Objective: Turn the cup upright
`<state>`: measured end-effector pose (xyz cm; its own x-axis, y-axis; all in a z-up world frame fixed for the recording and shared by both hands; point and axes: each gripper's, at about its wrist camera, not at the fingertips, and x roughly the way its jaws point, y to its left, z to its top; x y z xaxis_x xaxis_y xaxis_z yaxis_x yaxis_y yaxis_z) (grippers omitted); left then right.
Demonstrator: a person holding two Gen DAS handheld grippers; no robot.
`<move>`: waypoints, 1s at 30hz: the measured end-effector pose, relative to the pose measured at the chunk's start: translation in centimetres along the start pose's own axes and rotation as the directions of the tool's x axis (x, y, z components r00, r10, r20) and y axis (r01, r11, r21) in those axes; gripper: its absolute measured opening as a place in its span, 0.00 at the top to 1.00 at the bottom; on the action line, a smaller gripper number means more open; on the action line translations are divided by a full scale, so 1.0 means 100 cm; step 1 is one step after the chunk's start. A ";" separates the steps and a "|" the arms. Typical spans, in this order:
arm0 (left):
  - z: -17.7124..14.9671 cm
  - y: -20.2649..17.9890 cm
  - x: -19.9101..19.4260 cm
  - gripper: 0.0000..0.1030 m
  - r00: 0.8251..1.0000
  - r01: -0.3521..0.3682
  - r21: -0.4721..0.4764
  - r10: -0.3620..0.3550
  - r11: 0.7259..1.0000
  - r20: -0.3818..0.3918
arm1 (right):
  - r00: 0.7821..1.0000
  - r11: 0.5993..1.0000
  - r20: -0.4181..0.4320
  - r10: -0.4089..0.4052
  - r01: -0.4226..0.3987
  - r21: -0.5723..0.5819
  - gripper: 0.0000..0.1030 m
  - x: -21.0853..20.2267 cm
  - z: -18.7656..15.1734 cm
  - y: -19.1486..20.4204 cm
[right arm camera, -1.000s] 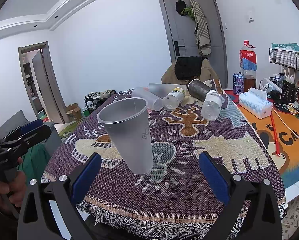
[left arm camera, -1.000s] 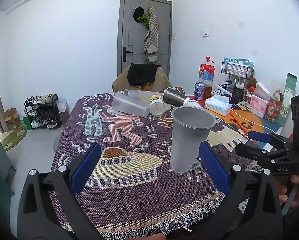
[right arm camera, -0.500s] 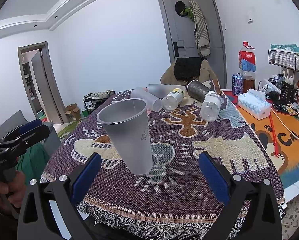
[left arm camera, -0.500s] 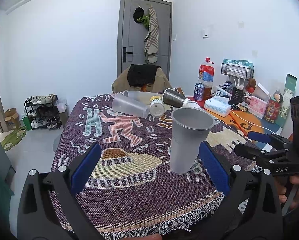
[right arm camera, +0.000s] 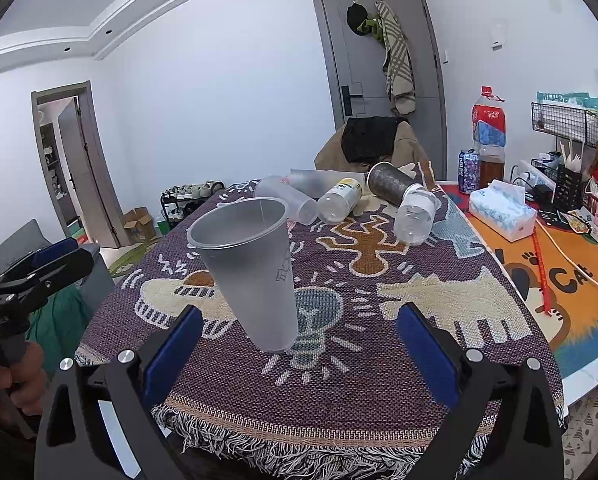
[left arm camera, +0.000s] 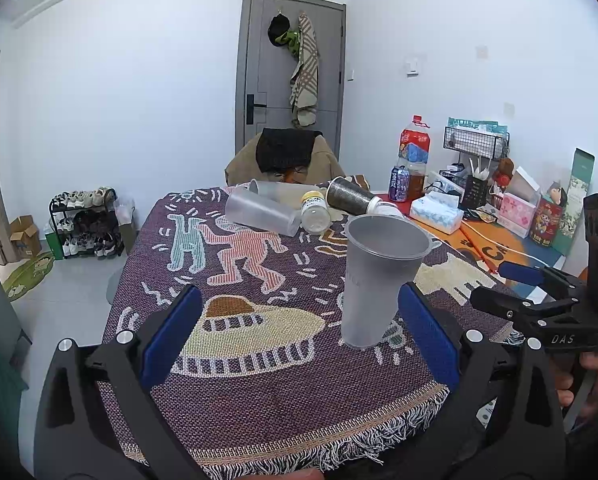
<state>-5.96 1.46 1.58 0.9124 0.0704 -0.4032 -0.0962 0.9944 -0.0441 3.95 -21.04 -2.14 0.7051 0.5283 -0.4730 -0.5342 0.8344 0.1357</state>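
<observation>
Since the frosted plastic cup [left arm camera: 381, 280] already stands mouth-up on the woven patterned tablecloth [left arm camera: 259, 392], near the table's front edge and over the lightbulb motif, the flip itself looks done, so the step in hand reads as release and retreat. Left gripper [left arm camera: 299, 336] has its blue pads spread wide, cup sitting between them toward the right pad, which is just beside the cup base; contact there cannot be told. Right gripper [right arm camera: 299, 344] is likewise spread, nothing clamped, cup [right arm camera: 251, 272] in front of the gap, nearer its left pad. From the left wrist view the right gripper [left arm camera: 539, 296] is seen off to the side near the table's right edge, its fingers look nearly together there, though its own camera shows them apart, so trust the wrist view. To finish well: back both tools straight away from the front edge, no sideways sweep, because a light empty cup on a soft fringed cloth probably tips from a small nudge at the base. Keep pads apart until they pass the cup. Avoid dragging the cloth fringe. Far edge holds lying clutter: clear tumblers [left arm camera: 263, 214], small bottle [left arm camera: 315, 212], dark cylinder [left arm camera: 349, 197]; well apart from the cup, not a concern. Cup leans slightly in both views, likely fisheye; check it stands settled before leaving.
</observation>
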 end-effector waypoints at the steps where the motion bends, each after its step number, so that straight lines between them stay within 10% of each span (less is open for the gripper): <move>1: 0.000 0.000 0.000 0.05 1.000 0.000 -0.001 0.000 1.000 0.001 | 1.000 1.000 0.002 -0.003 0.003 -0.003 0.07 -0.001 0.000 0.001; 30: -0.001 0.000 0.002 0.05 1.000 -0.006 -0.004 0.006 1.000 -0.001 | 1.000 1.000 0.005 -0.014 0.014 -0.008 0.07 -0.001 -0.001 0.000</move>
<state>-5.77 1.43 1.39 0.9112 0.0763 -0.4048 -0.1034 0.9936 -0.0456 3.80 -21.08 -2.13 0.7149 0.5174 -0.4703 -0.5279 0.8405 0.1222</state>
